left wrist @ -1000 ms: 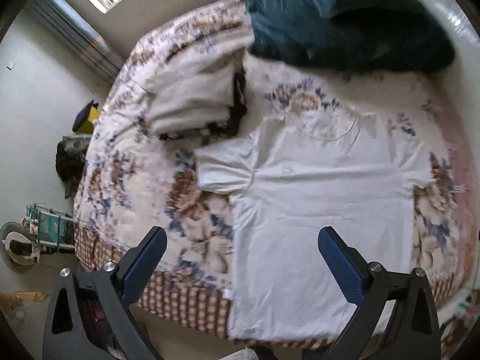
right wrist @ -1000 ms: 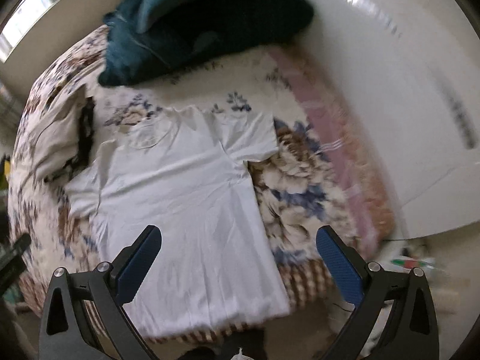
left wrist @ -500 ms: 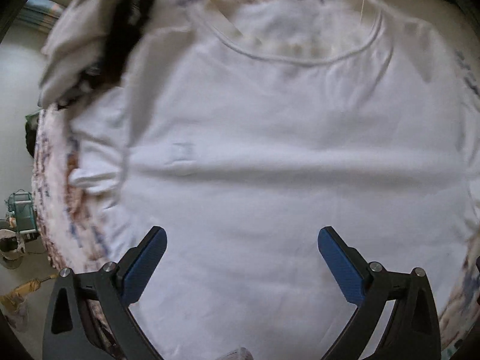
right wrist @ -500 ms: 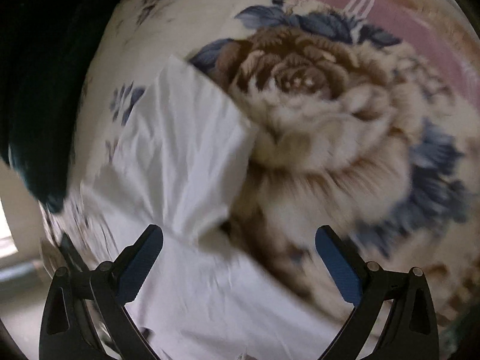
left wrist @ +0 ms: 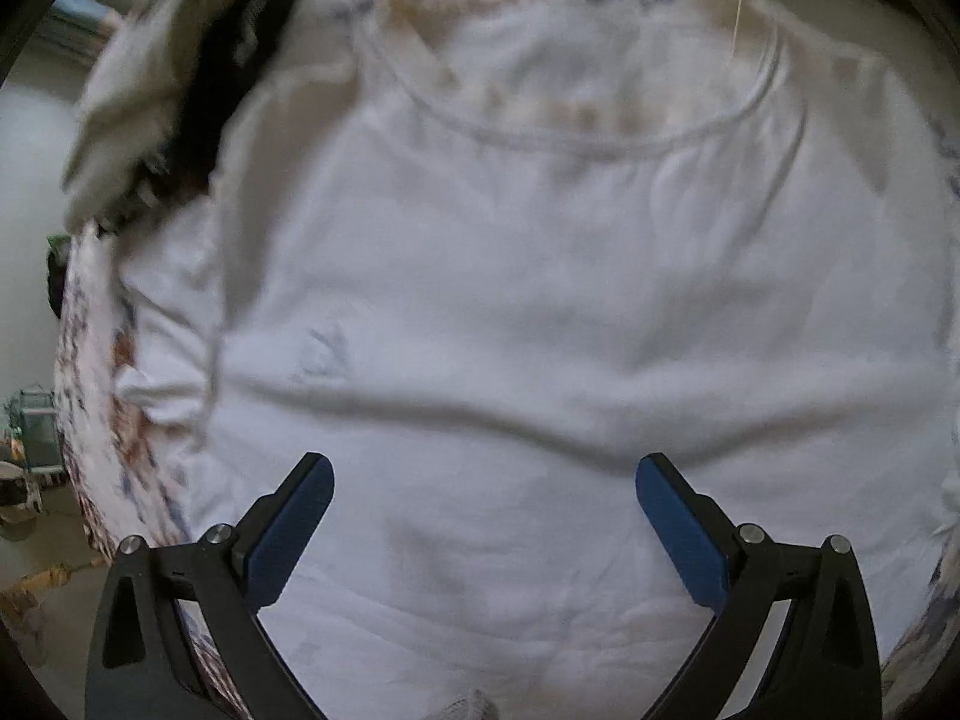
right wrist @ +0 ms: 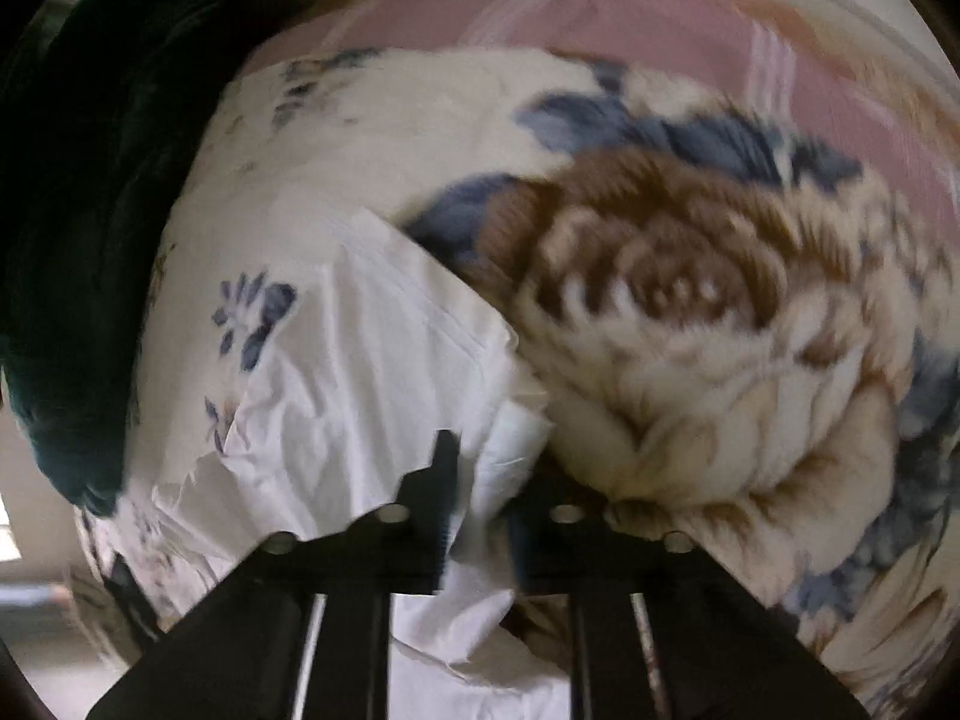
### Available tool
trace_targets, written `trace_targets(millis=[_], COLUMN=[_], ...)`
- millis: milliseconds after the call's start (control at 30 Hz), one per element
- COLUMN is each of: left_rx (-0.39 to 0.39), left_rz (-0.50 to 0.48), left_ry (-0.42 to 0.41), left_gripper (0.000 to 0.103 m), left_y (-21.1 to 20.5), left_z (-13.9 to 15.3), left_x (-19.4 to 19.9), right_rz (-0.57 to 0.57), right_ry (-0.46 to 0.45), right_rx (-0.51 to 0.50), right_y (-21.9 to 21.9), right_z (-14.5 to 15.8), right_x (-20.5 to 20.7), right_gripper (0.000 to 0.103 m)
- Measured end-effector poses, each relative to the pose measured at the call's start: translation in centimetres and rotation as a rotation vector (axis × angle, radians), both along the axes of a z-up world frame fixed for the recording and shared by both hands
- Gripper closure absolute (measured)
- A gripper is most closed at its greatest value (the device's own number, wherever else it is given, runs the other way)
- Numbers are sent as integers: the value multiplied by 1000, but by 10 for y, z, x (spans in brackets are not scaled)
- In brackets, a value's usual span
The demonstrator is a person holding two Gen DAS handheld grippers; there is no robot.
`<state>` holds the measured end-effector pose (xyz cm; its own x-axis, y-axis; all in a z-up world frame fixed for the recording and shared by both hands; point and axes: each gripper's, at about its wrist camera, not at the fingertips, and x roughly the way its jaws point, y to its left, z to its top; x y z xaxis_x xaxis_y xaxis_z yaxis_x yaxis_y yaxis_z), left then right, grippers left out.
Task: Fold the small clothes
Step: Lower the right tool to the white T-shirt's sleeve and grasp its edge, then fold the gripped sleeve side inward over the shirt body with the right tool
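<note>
I have the white T-shirt (left wrist: 510, 312) spread flat on the bed (right wrist: 690, 312), its collar toward the head end and its body filling nearly all of my left wrist view. My left gripper (left wrist: 483, 474) hangs over the shirt's lower half with its jaws wide and nothing between them. My right gripper (right wrist: 483, 468) sits at the shirt's sleeve (right wrist: 384, 372) near the bed's right edge; its jaws have just been closing and now stand narrow with a fold of sleeve cloth bunched between them. Both views are blurred, and the right gripper's tips are partly buried in cloth, so I cannot see the pads themselves. Only the left view shows a pile of clothes (left wrist: 174, 78) at the upper left and the floor beyond; only the right view shows a dark pillow (right wrist: 90, 228) and the pink stripe along the bed's edge.
</note>
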<state>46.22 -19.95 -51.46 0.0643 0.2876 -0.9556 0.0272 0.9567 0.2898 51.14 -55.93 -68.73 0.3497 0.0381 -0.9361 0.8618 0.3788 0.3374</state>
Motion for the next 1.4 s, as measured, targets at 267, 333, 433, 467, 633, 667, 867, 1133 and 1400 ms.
trace_targets(millis=[267, 333, 433, 467, 633, 667, 867, 1133, 1400], left_rx=[15, 13, 11, 13, 52, 57, 62, 41, 4], left_rz=[-4, 31, 86, 99, 138, 144, 203, 246, 361], left_ry=[-79, -67, -49, -42, -26, -28, -30, -37, -56], left_gripper=[0, 0, 0, 0, 0, 0, 0, 0, 0], left_y=[23, 37, 61, 70, 113, 120, 155, 182, 233], left_z=[30, 28, 20, 18, 11, 11, 9, 13, 21], left_x=[1, -1, -9, -13, -26, -28, -31, -33, -44], right_rz=[411, 569, 813, 901, 1212, 1241, 1378, 1630, 1286], right_ry=[29, 18, 13, 14, 21, 20, -7, -4, -155], right_rx=[-422, -546, -668, -698, -853, -875, -979, -1015, -195], right_y=[81, 126, 191, 213, 308, 315, 341, 364, 294], right_z=[62, 70, 62, 54, 16, 10, -1, 5, 50], right_x=[78, 94, 97, 89, 75, 72, 40, -7, 23], right_gripper=[96, 96, 96, 96, 97, 97, 97, 96, 46])
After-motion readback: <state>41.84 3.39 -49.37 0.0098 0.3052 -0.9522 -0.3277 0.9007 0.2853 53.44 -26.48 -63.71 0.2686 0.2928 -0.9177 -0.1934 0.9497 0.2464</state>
